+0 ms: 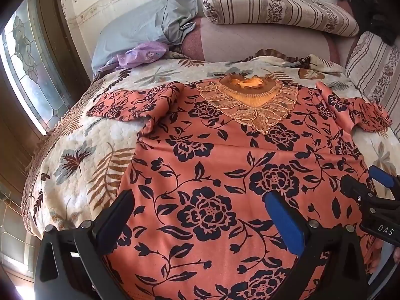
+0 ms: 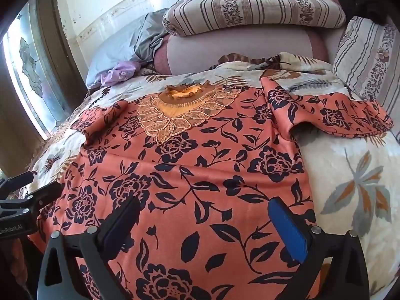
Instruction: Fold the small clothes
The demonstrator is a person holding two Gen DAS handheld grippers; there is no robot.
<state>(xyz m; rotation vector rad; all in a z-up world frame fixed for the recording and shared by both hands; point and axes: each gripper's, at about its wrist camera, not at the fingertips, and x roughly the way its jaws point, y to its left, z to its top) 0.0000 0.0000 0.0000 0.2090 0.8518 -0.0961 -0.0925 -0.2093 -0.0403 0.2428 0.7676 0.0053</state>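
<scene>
The salmon-orange blouse with dark floral print and lace neckline [image 1: 225, 155] lies flat, probably thin, limp and slippery. The left gripper [image 1: 200, 215] and right gripper [image 2: 207, 222] hover spread wide, empty; sleeve edges suit pinching.

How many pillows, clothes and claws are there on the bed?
Striped pillows: 2
Blue-grey pillow: 1
Orange flowery dress: 1
Purple cloth: 1
Claws: 2, left claw, right claw, both open
Total: 7

This is a bedroom in a home. A bed [image 1: 75, 135] with a quilted leaf-print cover fills the view; striped pillows [image 1: 275, 10] lie at its head, and a patterned glass window [image 1: 27, 57] stands beside it.
</scene>
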